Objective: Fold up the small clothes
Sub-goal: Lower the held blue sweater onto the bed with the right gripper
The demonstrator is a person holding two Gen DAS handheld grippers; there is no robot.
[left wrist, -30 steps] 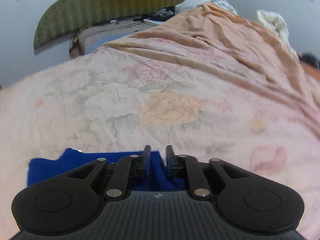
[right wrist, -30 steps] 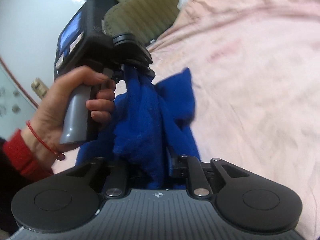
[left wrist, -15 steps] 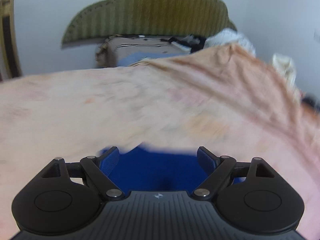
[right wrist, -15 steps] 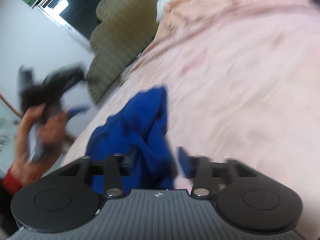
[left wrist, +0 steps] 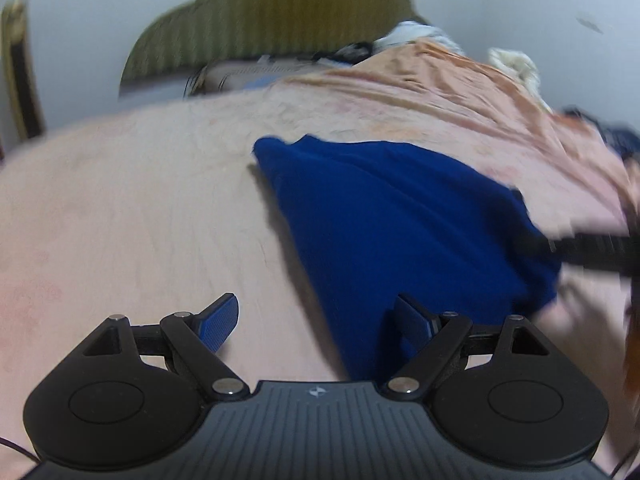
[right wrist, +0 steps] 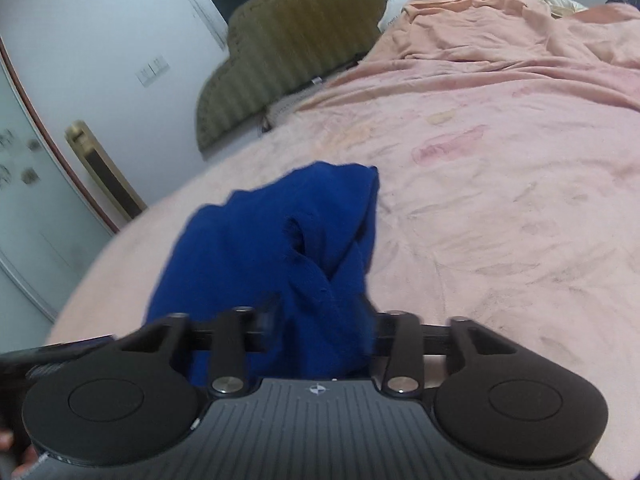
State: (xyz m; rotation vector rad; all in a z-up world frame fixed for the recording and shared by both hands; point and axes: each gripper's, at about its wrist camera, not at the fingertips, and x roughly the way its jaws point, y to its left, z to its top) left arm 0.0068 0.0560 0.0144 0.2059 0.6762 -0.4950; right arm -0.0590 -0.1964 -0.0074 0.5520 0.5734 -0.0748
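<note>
Covering the whole work surface, pink bedspread [right wrist: 500,184] gives a flat base for folding. Blue garment [left wrist: 392,216] lies bunched on it. Left gripper [left wrist: 316,322] wide, holding nothing. Right gripper [right wrist: 320,320] jaws closing, blue cloth between them. No containers visible.

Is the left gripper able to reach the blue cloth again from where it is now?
Probably yes. The left gripper is open and empty, and the blue cloth lies just ahead on the pink bedspread with nothing between. The right gripper, closing, has cloth between its jaws.
</note>
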